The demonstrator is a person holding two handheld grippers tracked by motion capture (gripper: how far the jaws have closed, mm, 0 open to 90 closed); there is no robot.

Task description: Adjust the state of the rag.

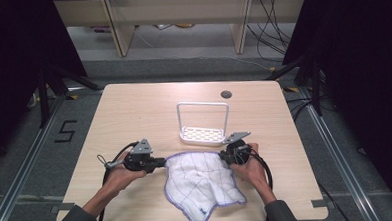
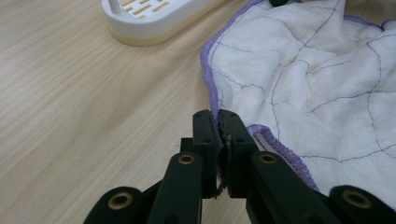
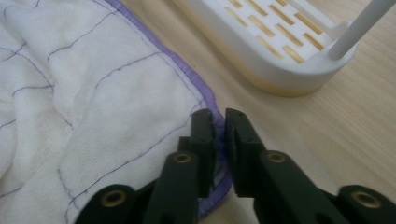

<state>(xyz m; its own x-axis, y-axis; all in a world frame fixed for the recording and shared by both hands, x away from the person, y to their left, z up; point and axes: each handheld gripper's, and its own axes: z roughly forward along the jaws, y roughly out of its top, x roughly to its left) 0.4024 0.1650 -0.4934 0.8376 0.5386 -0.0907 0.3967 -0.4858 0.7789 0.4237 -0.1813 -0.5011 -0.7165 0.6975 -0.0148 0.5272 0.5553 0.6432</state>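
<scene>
One pale wood surface (image 1: pixel 134 113) on grey floor, white rack (image 1: pixel 203 122) mid-surface. Cloth (image 1: pixel 202 183) lies at the near edge. Left tool (image 1: pixel 159 163) and right tool (image 1: pixel 226 155), held low and level, each pinch a far cloth corner.

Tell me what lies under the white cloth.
The white cloth lies crumpled on the wooden table; bare wood shows all around it. Whatever is beneath its folds is covered. The left gripper and right gripper pinch its purple-edged corners.

Lab recording bay: black curtains (image 1: pixel 12 63) both sides, floor rails (image 1: pixel 21 168), taped "5" marker (image 1: pixel 66 131) left, loose cables (image 1: pixel 273 27) upper right.
</scene>
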